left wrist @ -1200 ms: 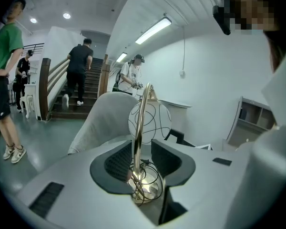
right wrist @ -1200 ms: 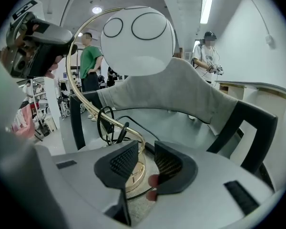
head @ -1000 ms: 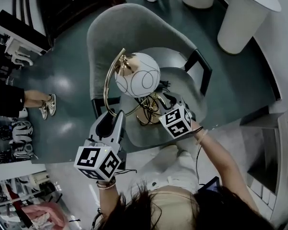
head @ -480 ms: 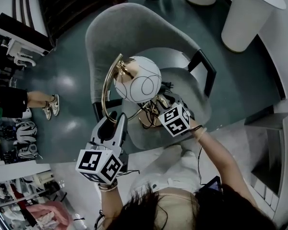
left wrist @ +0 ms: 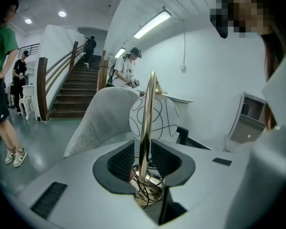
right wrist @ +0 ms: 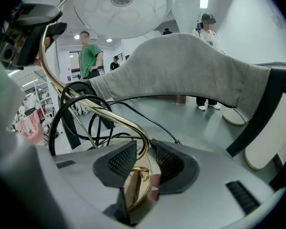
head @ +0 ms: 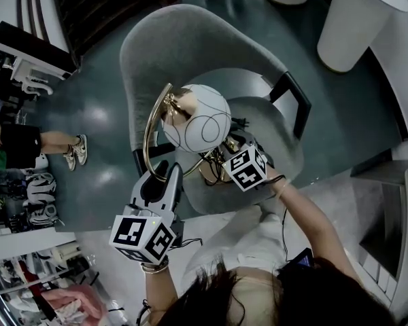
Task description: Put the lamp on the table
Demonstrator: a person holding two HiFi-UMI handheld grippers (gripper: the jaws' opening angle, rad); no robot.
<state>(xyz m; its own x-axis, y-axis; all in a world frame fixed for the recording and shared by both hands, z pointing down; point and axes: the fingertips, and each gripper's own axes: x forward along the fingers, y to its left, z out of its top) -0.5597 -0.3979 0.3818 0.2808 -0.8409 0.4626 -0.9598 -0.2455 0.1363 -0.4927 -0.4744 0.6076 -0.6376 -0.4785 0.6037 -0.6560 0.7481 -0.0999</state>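
The lamp [head: 197,117], a white line-patterned globe on a curved brass stem [left wrist: 147,123], is at the seat of the grey upholstered armchair [head: 177,39]. At its 7 o'clock the left gripper [head: 164,175] pinches the stem. At 4 o'clock the right gripper [head: 224,156] pinches the brass base loop [right wrist: 136,144]. This two-point hold probably keeps the top-heavy lamp from swinging on the way to the white round table [head: 357,19], well apart at 1 o'clock.
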